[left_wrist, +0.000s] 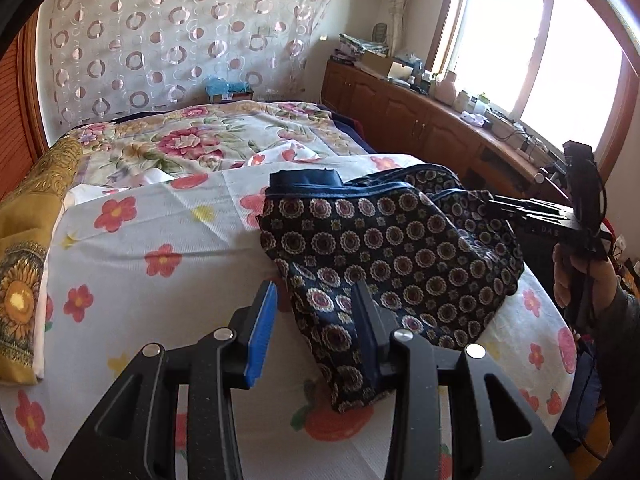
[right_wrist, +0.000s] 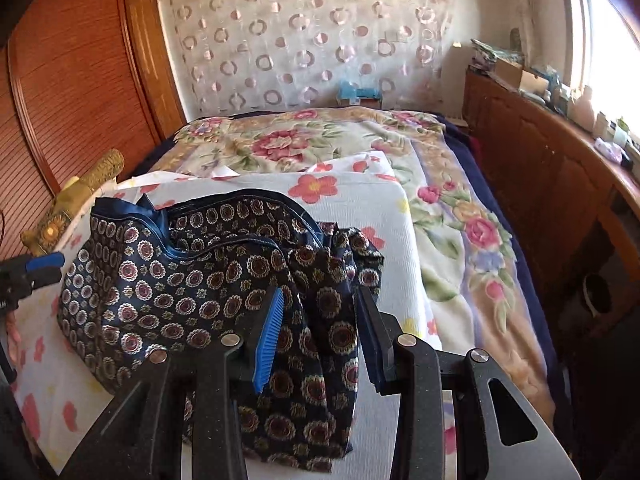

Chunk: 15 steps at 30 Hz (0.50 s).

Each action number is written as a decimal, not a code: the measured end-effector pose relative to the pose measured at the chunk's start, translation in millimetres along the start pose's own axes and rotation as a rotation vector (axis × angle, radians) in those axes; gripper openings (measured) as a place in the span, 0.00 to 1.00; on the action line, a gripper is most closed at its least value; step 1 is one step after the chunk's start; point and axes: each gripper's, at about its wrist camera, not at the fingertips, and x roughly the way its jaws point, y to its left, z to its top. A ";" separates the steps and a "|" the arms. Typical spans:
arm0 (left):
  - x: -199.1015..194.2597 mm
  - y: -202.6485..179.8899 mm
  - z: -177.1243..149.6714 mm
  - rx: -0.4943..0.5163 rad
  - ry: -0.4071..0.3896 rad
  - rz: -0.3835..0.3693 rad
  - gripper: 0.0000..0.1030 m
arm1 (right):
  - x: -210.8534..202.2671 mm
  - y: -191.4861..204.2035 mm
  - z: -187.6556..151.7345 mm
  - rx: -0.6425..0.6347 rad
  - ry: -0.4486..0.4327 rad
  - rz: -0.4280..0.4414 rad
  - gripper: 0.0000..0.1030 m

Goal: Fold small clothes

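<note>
Left tool [left_wrist: 316,320] sits closest to the lens, jaws partly apart, with a lower corner of the dark patterned shorts [left_wrist: 392,248] lying between the blue pads [left_wrist: 262,332]; pads don't look pressed on the cloth, though the far pad is half hidden. Right tool [right_wrist: 320,328] same story: jaws partly apart, a bunched leg of the shorts between them, no clamp visible. Shorts lie rumpled on the white flowered sheet [left_wrist: 160,220] covering the bed, blue waistband [left_wrist: 308,184] on the side away from both tools. Beyond the shorts: floral blanket [right_wrist: 280,140]. Left of the shorts: yellow sunflower pillow [left_wrist: 24,280]. Right of the shorts: wooden cabinet [left_wrist: 420,120] under the window. A hand [left_wrist: 572,276] grips the right tool's handle.
</note>
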 end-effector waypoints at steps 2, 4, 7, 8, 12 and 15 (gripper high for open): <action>7.5 3.2 4.5 -0.005 0.009 -0.005 0.38 | -4.1 1.5 1.6 -0.016 -0.028 0.018 0.37; 14.7 5.7 8.6 -0.002 0.017 -0.003 0.38 | -6.6 2.4 0.6 -0.038 -0.036 0.052 0.37; 32.4 12.7 14.9 0.001 0.048 0.020 0.38 | 8.0 5.8 -3.9 -0.089 -0.008 0.050 0.37; 39.5 16.8 16.9 0.000 0.058 0.030 0.38 | 16.6 6.1 -5.0 -0.102 0.008 0.042 0.37; 52.1 27.9 18.4 -0.016 0.080 0.041 0.38 | 36.9 -0.4 -7.6 -0.117 0.063 0.000 0.37; 57.6 31.0 17.8 -0.014 0.097 0.053 0.38 | 29.8 -6.0 -2.6 -0.104 0.020 -0.014 0.37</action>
